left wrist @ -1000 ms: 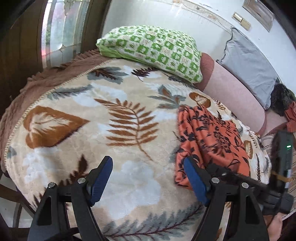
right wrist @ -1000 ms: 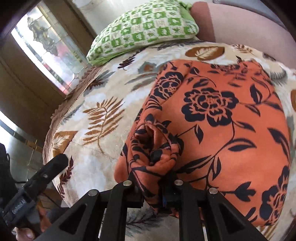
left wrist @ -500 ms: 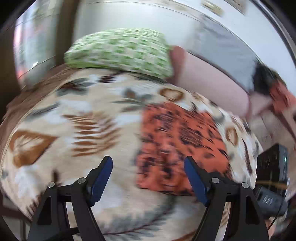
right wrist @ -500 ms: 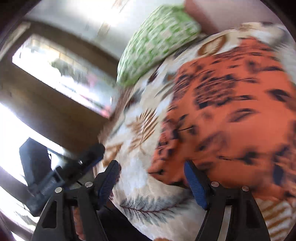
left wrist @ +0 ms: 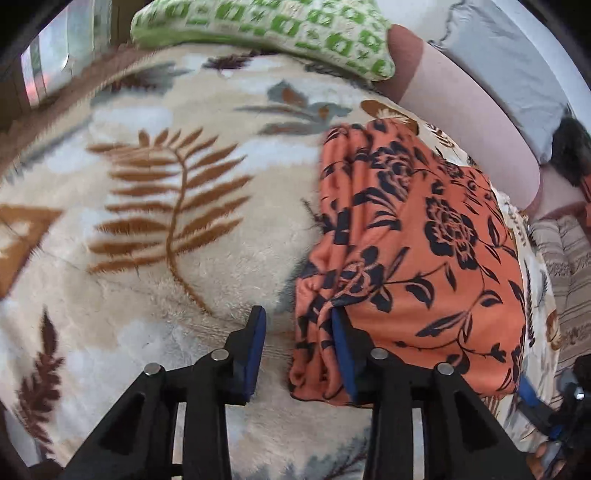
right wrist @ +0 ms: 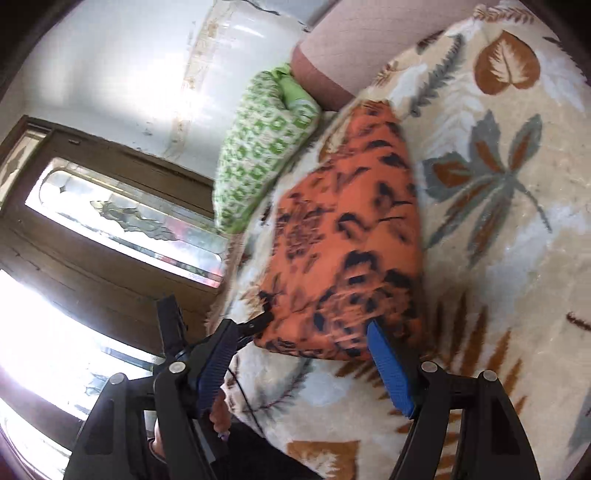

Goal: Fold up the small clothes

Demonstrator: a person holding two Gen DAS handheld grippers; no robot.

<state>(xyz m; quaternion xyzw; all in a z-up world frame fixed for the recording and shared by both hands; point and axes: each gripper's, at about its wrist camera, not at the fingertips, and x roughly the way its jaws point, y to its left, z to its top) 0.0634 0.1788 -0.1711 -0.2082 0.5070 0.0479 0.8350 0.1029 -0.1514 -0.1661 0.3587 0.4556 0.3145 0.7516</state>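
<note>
An orange cloth with black flowers (left wrist: 424, 258) lies folded on a beige leaf-patterned blanket (left wrist: 166, 277). My left gripper (left wrist: 299, 339) points down at the cloth's bunched near-left edge. Its jaws are closing. The right pad (left wrist: 341, 347) sits tucked into the folds, while the left pad (left wrist: 255, 332) is still apart from the fabric, over the blanket. In the right wrist view the same cloth (right wrist: 351, 240) lies ahead of my right gripper (right wrist: 303, 365), which is open and holds nothing. Only the cloth's near edge lies between its fingers.
A green-checked pillow (left wrist: 277, 26) lies at the blanket's far end, beside a pink bolster (left wrist: 461, 122) and a grey pillow (left wrist: 509, 66). A wooden door with patterned glass (right wrist: 129, 221) stands to the left. The blanket's near edge drops away by the grippers.
My right gripper let go of the bunched cloth, opened wide, rolled and drew back. My left gripper sank toward the cloth's left edge and its jaws narrowed around the folds.
</note>
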